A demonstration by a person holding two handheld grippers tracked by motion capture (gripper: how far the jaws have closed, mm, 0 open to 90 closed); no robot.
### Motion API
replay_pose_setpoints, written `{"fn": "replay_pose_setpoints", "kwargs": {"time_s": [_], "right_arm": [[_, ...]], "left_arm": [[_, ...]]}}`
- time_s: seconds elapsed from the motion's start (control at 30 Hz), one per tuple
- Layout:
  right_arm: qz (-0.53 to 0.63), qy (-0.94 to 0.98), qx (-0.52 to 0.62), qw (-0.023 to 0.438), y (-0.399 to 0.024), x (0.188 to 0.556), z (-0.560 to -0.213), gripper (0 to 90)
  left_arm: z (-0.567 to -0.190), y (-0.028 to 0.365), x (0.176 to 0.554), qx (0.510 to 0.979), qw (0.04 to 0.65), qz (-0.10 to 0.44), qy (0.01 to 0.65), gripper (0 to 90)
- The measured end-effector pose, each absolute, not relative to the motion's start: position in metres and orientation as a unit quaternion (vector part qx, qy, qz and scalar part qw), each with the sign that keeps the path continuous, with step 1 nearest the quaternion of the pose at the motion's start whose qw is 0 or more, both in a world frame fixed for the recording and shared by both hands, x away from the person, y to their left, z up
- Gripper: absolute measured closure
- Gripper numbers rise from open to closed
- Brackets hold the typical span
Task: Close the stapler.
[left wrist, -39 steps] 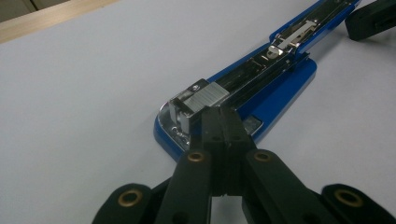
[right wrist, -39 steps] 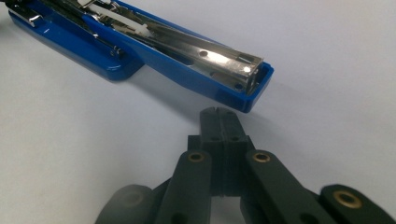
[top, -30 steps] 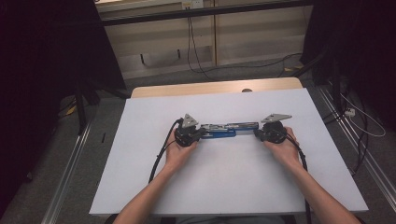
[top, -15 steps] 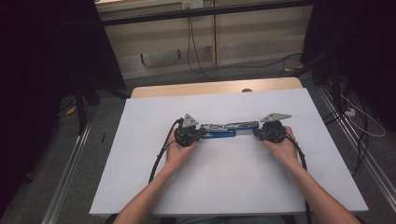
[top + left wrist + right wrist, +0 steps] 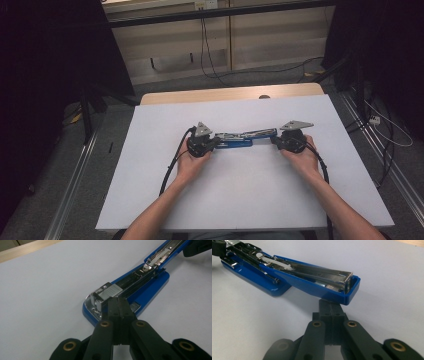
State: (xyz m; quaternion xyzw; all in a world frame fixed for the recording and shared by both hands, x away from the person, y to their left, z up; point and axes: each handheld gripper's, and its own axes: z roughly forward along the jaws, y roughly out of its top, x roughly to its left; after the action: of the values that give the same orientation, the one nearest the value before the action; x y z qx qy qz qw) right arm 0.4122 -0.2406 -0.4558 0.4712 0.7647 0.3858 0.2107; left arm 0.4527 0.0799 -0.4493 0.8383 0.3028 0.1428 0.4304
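On the white table top point(image 5: 150, 190), the person's left hand point(image 5: 187, 167) holds the left gripper point(image 5: 216, 143), whose jaws are pressed flat together with nothing between them. In the left gripper view the closed fingertips point(image 5: 119, 305) sit right against the near end of the blue stapler point(image 5: 147, 287), at the metal head of its staple channel; whether they actually touch the metal or stop just short is hard to judge from this angle. The stapler lies swung fully open, its base flat on the table and stretching away from these fingertips.

Between the two grippers, the stapler point(image 5: 240, 139) runs across the middle of the table, its open blue top cover reaching toward the right.

On the right, the person's right hand point(image 5: 302, 157) holds the right gripper point(image 5: 274, 140), jaws likewise closed on each other and empty. In the right gripper view its fingertips point(image 5: 331, 307) lie just under and behind the free end of the raised blue cover point(image 5: 324, 286), which overhangs them; the base lies farther off, up and to the left of these fingertips.
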Motion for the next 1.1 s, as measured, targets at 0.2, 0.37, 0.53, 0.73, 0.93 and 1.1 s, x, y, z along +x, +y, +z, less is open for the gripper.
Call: {"fn": "replay_pose_setpoints", "kwargs": {"time_s": [0.2,0.37,0.53,0.73,0.93,1.1], "right_arm": [[0.395,0.759,0.471,0.214,-0.2402,0.4119,-0.4545,90.0],[0.396,0.760,0.469,0.215,-0.2388,0.4115,-0.4545,90.0],[0.401,0.759,0.465,0.215,-0.2369,0.4110,-0.4541,90.0],[0.411,0.757,0.461,0.214,-0.2365,0.4100,-0.4533,90.0],[0.424,0.751,0.457,0.215,-0.2360,0.4081,-0.4509,87.7],[0.431,0.747,0.457,0.217,-0.2372,0.4076,-0.4503,83.7]], "left_arm": [[-0.4493,0.0795,0.4525,0.839,0.430,0.146,0.300,90.0],[-0.4492,0.0797,0.4526,0.839,0.429,0.148,0.300,90.0],[-0.4491,0.0799,0.4526,0.840,0.427,0.148,0.299,90.0],[-0.4494,0.0801,0.4525,0.838,0.430,0.144,0.303,90.0],[-0.4491,0.0790,0.4507,0.840,0.424,0.157,0.300,90.0],[-0.4491,0.0799,0.4511,0.840,0.426,0.156,0.298,89.7]]}}
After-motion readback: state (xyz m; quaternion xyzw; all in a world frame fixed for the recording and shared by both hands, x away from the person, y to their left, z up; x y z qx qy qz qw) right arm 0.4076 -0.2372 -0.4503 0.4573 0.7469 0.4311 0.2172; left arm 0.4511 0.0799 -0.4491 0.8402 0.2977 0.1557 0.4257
